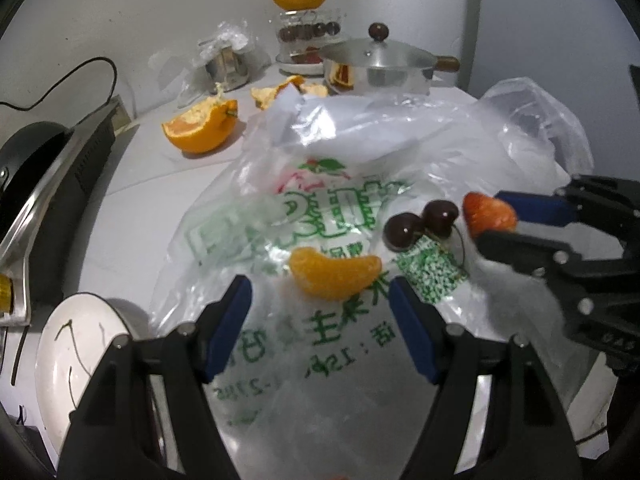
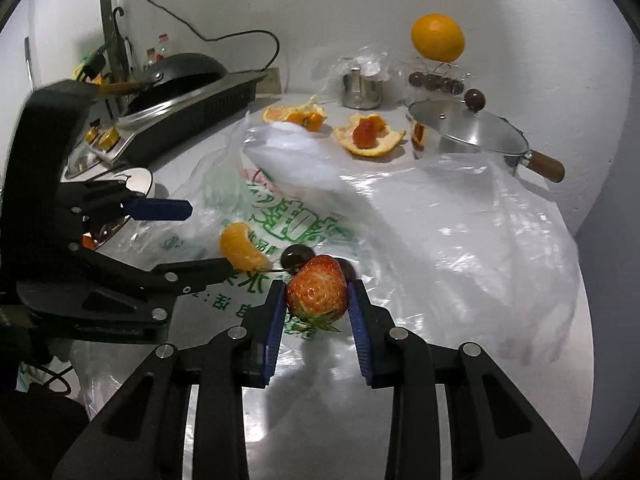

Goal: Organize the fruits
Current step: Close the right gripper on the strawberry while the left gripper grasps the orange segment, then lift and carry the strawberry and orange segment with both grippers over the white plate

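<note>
**Q:** Which step are you on with the fruit?

**Me:** Picking up. My right tongs (image 2: 316,294) are clamped on the strawberry (image 2: 317,289), just above the printed plastic bag (image 2: 420,216) on the counter. My left tongs (image 1: 320,300) are apart, holding nothing, with the orange segment (image 1: 335,273) just ahead of them.

**Q:** Next move?

**Me:** I reckon carry the strawberry off without squashing it (soft fruit, so go easy), then close the left pair on the segment. Where it should go, I can't tell.

**Q:** Head count?

**Me:** On the bag: one strawberry, one segment, two cherries (image 1: 420,222) on joined stems. Further back there's one whole orange (image 2: 438,38), a cut orange chunk (image 1: 202,128), and another strawberry (image 2: 366,133) sitting on peel.
</note>
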### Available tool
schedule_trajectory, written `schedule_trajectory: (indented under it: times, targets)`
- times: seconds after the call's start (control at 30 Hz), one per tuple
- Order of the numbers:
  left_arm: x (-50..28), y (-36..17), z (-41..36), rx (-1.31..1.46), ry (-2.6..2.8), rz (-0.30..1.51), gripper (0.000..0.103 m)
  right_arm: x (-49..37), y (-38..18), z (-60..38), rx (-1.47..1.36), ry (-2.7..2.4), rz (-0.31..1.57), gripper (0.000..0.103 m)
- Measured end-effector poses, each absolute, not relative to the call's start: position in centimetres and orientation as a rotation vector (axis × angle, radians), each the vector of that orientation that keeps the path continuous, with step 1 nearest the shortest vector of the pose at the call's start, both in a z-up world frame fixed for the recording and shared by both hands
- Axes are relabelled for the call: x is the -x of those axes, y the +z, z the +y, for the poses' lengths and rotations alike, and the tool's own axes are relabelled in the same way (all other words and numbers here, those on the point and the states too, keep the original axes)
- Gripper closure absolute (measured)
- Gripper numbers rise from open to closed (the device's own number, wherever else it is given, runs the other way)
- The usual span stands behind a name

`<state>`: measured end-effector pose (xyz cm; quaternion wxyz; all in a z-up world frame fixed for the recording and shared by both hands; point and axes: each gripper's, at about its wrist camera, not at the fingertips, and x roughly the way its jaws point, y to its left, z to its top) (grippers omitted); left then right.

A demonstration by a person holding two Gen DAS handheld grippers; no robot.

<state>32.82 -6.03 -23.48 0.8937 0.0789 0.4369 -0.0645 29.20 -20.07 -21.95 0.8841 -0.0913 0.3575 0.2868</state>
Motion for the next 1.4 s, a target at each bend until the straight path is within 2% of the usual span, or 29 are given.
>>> schedule_trajectory:
  times: [0.67,0.73,0.87,1.4]
  targets:
    - [-36.0,-25.6,-7.2,-0.207,-0.152,0.956,0.032,-30.4,-22.8,-22.0,0.139,0.615,0.737,0.070]
    - [-35.9,-25.5,-7.3,-0.212,-0.167,0.952,0.042,-30.4,-22.8,-22.0,0.139,0.613,0.737,0.070]
    - [-35.3,-25.2,-7.4,-0.218,-0.178,0.940,0.050,-30.3,-22.7,-22.0,0.137,0.607,0.733,0.070]
    - [-31.7,-22.3,-6.6,-0.193,-0.206,0.873,0.051,-27.7,-20.6,-20.8,0.167,0.597,0.690,0.070]
